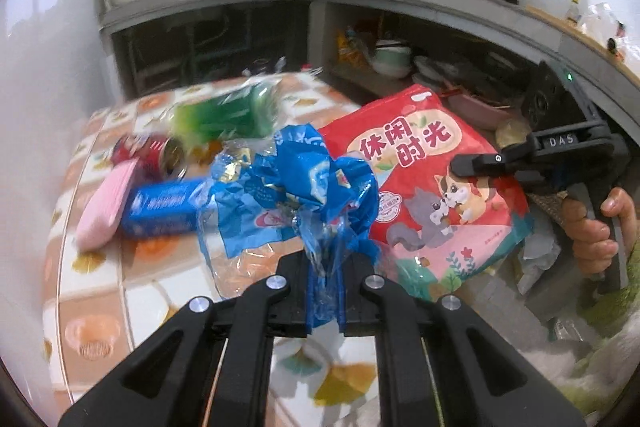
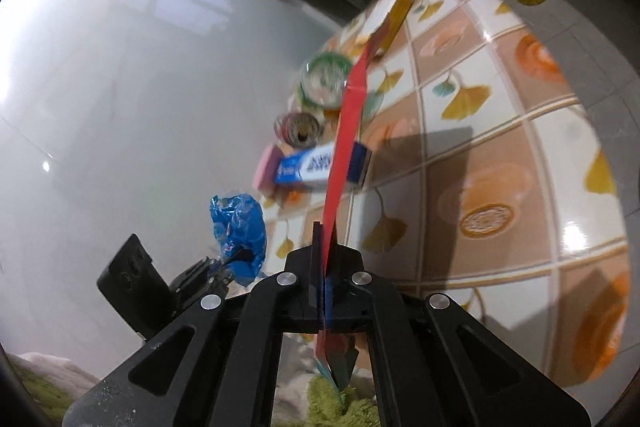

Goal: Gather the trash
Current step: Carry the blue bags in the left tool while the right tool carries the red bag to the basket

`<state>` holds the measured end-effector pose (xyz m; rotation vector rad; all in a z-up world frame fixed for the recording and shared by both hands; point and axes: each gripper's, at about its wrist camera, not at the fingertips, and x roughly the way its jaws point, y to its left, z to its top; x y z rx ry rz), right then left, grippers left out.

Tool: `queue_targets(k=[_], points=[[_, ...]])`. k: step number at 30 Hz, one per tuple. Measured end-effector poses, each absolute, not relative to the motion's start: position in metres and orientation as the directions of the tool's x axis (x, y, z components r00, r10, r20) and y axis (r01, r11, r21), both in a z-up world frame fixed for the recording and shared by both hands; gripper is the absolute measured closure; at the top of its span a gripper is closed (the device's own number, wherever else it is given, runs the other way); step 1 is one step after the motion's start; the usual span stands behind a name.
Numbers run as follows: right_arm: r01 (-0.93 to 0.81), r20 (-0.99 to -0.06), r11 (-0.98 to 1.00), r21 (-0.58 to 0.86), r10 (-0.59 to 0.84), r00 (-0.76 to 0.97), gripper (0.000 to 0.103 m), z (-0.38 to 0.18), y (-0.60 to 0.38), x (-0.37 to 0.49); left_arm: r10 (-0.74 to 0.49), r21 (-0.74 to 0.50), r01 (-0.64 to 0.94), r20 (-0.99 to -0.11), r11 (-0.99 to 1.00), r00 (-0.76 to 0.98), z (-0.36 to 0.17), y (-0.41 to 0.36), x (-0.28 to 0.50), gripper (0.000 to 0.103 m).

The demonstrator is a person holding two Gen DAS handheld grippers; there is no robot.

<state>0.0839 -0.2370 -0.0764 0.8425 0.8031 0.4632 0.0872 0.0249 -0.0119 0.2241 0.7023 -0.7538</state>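
Two pieces of trash are hanging above the bench (image 2: 500, 131): the left gripper (image 1: 326, 267) is clamping a crumpled blue wrapper (image 1: 304, 179), and the right gripper (image 2: 325, 247) is pinching the red snack bag (image 1: 432, 187) reading "休闲时光". Far left, a blue box (image 1: 164, 207), pink block (image 1: 102, 207) and red can (image 1: 156, 155) are lying together.

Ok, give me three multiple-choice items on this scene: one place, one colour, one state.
1. Where is the blue box?
A. beside the pink block
B. on the counter
C. in a gripper

2. What colour is the wrapper in the left hand-held gripper?
A. green
B. blue
C. yellow

3. What is the right hand-held gripper doing?
A. open, empty
B. resting on the table
C. shut on the red bag

Answers: 1 A, they lie touching on the table; 2 B, crumpled blue film; 3 C, the bag's edge sits between its fingers.
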Motion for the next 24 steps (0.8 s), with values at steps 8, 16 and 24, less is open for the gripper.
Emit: queue_targets(k=[8,16,24], points=[[-0.022,-0.325,0.58,0.815,0.486,0.811,0.103,-0.051,-0.32,0.018,-0.634,-0.013,0.818,-0.639,0.575,0.435,0.027,-0.059,0.102,0.096],[0.19,-0.368,0.655,0.731,0.144,0.919,0.103,-0.032,-0.406,-0.049,-0.708,-0.02,0.936,-0.66,0.351,0.251,0.051,-0.203,0.105,0.096],[0.544,-0.605,0.659,0.519,-0.167,0.779,0.103,-0.071,-0.463,-0.063,-0.538,-0.115,0.979,-0.843,0.17,-0.006,-0.01,-0.399,0.116,0.095]])
